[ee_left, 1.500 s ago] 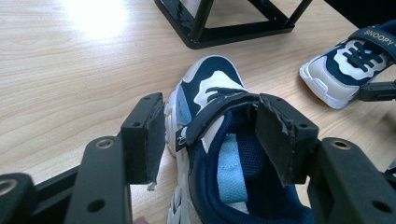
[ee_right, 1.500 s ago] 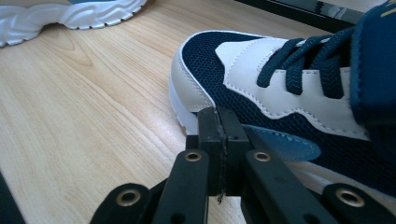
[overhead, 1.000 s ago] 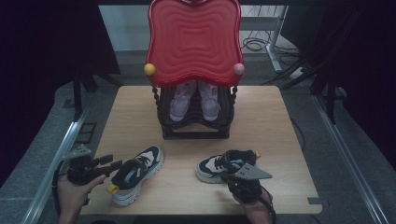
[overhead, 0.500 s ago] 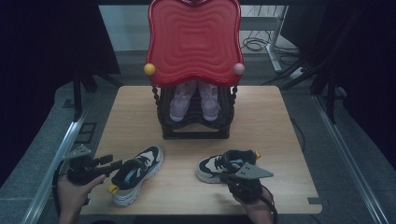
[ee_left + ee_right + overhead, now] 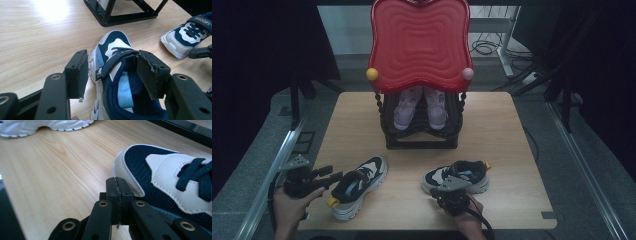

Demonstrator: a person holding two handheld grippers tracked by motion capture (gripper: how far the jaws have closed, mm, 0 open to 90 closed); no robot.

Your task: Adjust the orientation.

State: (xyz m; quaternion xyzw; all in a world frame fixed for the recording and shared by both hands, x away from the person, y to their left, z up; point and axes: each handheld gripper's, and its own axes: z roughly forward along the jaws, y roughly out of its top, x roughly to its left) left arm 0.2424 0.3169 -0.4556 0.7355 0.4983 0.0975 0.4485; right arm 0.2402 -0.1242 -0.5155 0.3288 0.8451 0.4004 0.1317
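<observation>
The left gripper [image 5: 329, 176] lies low near the front left corner of the table [image 5: 507, 150], held by the person's left hand [image 5: 292, 207]. Its jaws stand apart, one on each side of the collar and strap of the left sneaker [image 5: 357, 185]; in the left gripper view the right pad [image 5: 147, 72] is at the strap's edge inside the shoe's opening, while the left pad [image 5: 80, 72] stands clear of the shoe's outer side, so nothing is clamped. That navy-and-white sneaker rests on its sole by the front edge, left of the middle, toe pointing toward the rack.

The right gripper [image 5: 117, 192] is clenched, pads pressed flat together with nothing between them. It sits at the front edge, right of the middle, in the person's right hand [image 5: 472, 222], its tips just beside the toe of the right sneaker [image 5: 462, 176]; whether they touch the shoe I cannot tell. This matching sneaker stands on its sole, toe pointing left along the table.

Behind both shoes, at the middle of the far edge, stands a black rack [image 5: 419, 127] under a red wavy panel [image 5: 419, 45], with a pair of pale pink shoes [image 5: 419, 107] on it.
</observation>
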